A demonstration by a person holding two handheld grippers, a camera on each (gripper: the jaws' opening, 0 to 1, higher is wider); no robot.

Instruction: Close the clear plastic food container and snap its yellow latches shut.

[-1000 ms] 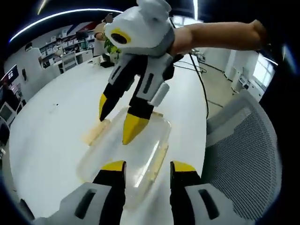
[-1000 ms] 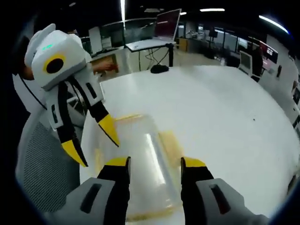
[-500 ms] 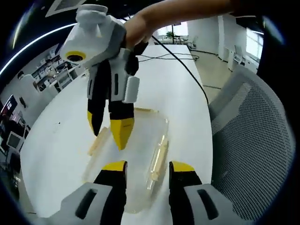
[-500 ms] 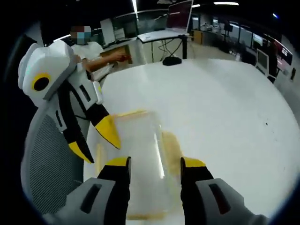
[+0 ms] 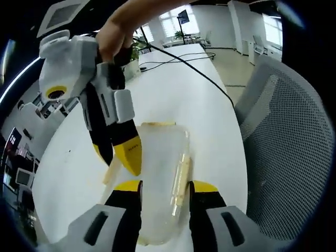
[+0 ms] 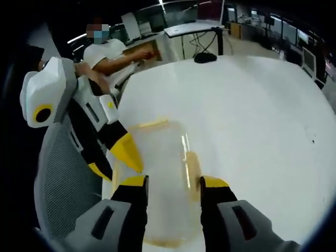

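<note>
Clear plastic food container [image 5: 160,181] lies flat on a white table [image 5: 173,89], lid on, directly ahead of both grippers. In the left gripper view, the left gripper [image 5: 165,187] hovers over the container's near end with its yellow-tipped jaws spread apart, holding nothing. A pale yellow latch [image 5: 180,176] runs along the container's right long side, and another latch [image 5: 111,169] sticks out on the left side. The right gripper [image 5: 116,152] reaches down from the upper left, held by a hand [image 5: 113,37], its jaws parted with one tip at the container's left edge. A grey mesh chair [image 5: 283,152] stands to the right. In the right gripper view, the right gripper [image 6: 172,184] also hangs spread over the container [image 6: 163,173], with the left gripper [image 6: 116,157] at the container's left side.
</note>
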